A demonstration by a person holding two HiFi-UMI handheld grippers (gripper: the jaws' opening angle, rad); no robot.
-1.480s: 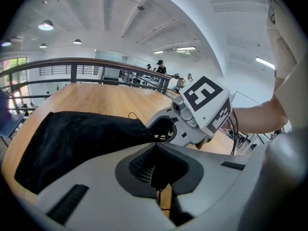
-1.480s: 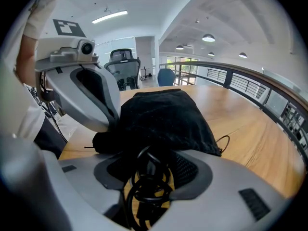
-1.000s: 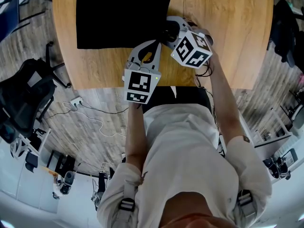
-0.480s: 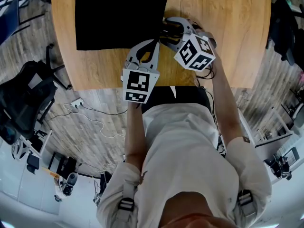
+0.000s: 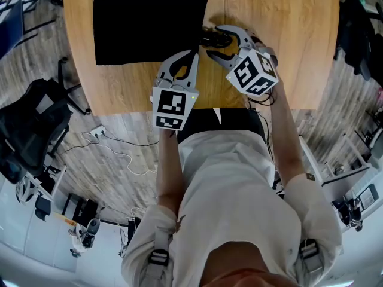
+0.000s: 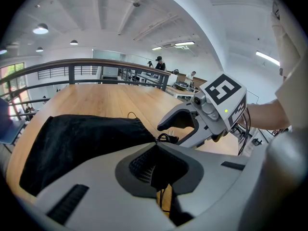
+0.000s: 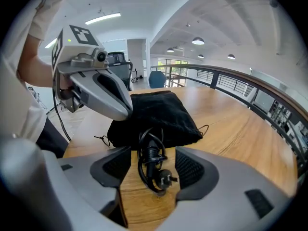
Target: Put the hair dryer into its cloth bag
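Wooden table point(image 5: 293, 46), bag point(image 5: 149, 28) mouth rightward

The white left gripper point(image 5: 192, 55) points forward and down. Its fingers are closed and pinch the edge of the black cloth bag point(image 5: 149, 23). Just beside it, the white right gripper point(image 5: 213, 41) has just spread its fingers wide. The coiled black power cord point(image 7: 151, 165) lies between them, untouched. Both bare forearms are stretched forward.
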